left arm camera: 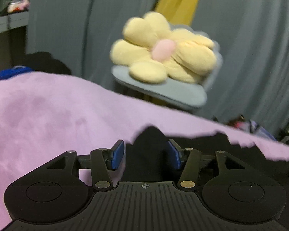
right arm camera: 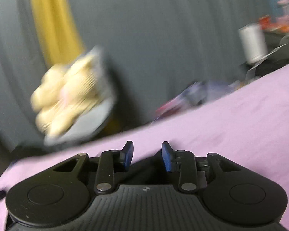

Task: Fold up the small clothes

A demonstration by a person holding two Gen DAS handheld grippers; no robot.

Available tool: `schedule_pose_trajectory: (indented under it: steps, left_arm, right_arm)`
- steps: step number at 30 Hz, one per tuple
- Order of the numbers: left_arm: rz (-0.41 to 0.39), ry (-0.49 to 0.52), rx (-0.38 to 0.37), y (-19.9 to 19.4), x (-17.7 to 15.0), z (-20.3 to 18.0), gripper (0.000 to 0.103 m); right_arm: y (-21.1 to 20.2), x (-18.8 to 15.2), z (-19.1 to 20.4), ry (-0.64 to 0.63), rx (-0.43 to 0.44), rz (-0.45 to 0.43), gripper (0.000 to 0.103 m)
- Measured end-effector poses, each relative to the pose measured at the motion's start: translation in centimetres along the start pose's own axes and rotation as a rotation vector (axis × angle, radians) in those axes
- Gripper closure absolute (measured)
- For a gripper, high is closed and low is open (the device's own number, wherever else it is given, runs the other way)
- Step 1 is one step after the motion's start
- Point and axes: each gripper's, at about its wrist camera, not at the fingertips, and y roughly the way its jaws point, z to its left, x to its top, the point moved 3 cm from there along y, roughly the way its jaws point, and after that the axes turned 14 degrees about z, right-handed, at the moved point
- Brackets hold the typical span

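Observation:
A black garment point(left arm camera: 231, 154) lies on the lilac blanket point(left arm camera: 48, 115), its ragged far edge rising to a peak between the fingers in the left wrist view. My left gripper point(left arm camera: 146, 148) is open just above it, and the blue pads point(left arm camera: 118, 154) stand apart without pressing the cloth. In the blurred right wrist view my right gripper point(right arm camera: 147, 148) is open over the lilac blanket point(right arm camera: 231, 125). A dark patch point(right arm camera: 144, 171) shows low between its fingers. Whether that is cloth or shadow I cannot tell.
Beyond the blanket's far edge a yellow flower cushion point(left arm camera: 160, 55) rests on a grey chair point(left arm camera: 163, 94) before grey and yellow curtains. Blue and black clothes point(left arm camera: 15, 70) lie at the far left. A white cylinder point(right arm camera: 252, 42) and clutter stand at the right.

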Motion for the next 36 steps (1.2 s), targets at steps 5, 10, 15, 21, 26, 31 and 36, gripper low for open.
schedule_pose_trajectory:
  steps: [5, 10, 15, 21, 26, 31, 36]
  left_arm:
    - [0.052, 0.189, -0.072, 0.8, -1.8, -2.6, 0.048]
    - [0.077, 0.242, 0.000, 4.5, 0.3, -5.2, 0.047]
    - [0.051, 0.133, 0.048, 7.7, 2.3, -5.1, 0.046]
    - [0.008, 0.118, 0.066, 8.0, 1.4, -4.3, 0.045]
    - [0.026, 0.084, 0.033, 3.4, -0.5, -1.9, 0.041]
    - [0.043, 0.038, -0.019, -2.5, -5.1, 1.0, 0.027]
    - [0.131, -0.090, -0.154, -5.6, -9.3, 3.3, 0.029]
  right_arm:
    - [4.3, -3.0, 5.2, -0.205, 0.027, 0.156, 0.071]
    - [7.8, 1.3, 4.2, -0.116, -0.090, 0.063, 0.072]
    - [10.1, 2.1, 1.4, -0.069, -0.138, -0.012, 0.074]
    - [10.2, 1.5, 0.9, -0.070, -0.108, -0.051, 0.074]
    - [7.8, 0.3, 2.3, -0.079, -0.172, -0.050, 0.073]
    - [1.5, -5.8, 4.1, -0.082, -0.139, -0.067, 0.065]
    - [-3.3, -12.8, 3.2, 0.014, -0.075, -0.049, 0.065]
